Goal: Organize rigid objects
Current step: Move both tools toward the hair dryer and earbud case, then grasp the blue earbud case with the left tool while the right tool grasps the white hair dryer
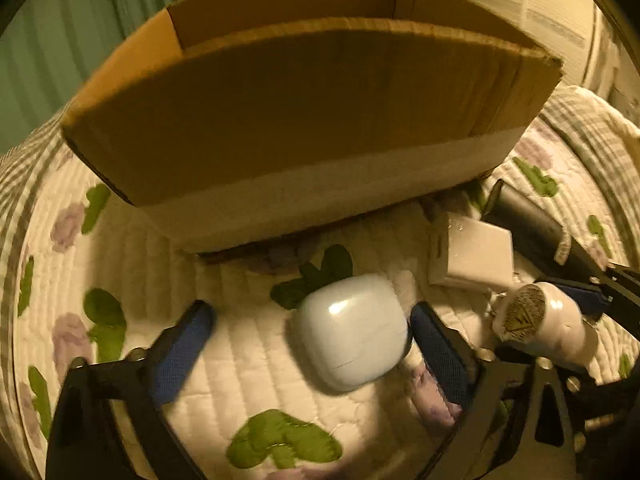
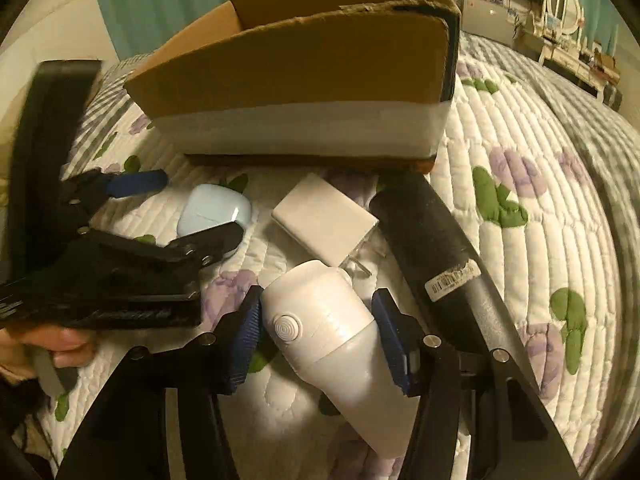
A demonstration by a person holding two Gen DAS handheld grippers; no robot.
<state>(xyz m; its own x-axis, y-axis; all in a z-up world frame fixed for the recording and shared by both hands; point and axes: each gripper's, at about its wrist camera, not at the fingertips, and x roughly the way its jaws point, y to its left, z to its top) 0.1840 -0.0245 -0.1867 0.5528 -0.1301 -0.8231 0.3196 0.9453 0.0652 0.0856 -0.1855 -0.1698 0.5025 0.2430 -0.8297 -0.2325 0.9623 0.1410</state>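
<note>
A pale blue earbud case (image 1: 352, 332) lies on the floral quilt between the blue pads of my left gripper (image 1: 310, 312). That gripper is open: its right pad stands close beside the case and its left pad is well clear. My right gripper (image 2: 317, 298) has both pads against the sides of a white handheld device (image 2: 320, 332) with a round button, which lies on the quilt. An open cardboard box (image 2: 300, 80) with a white band along its base stands just beyond both. The right wrist view also shows the case (image 2: 212, 208) and the left gripper (image 2: 188, 212).
A white plug-in charger (image 2: 324, 224) lies between the box and the white device. A dark tube (image 2: 424, 240) with a barcode label lies to its right. The quilt (image 2: 540, 200) stretches away rightward. A hand (image 2: 60, 344) holds the left gripper's handle.
</note>
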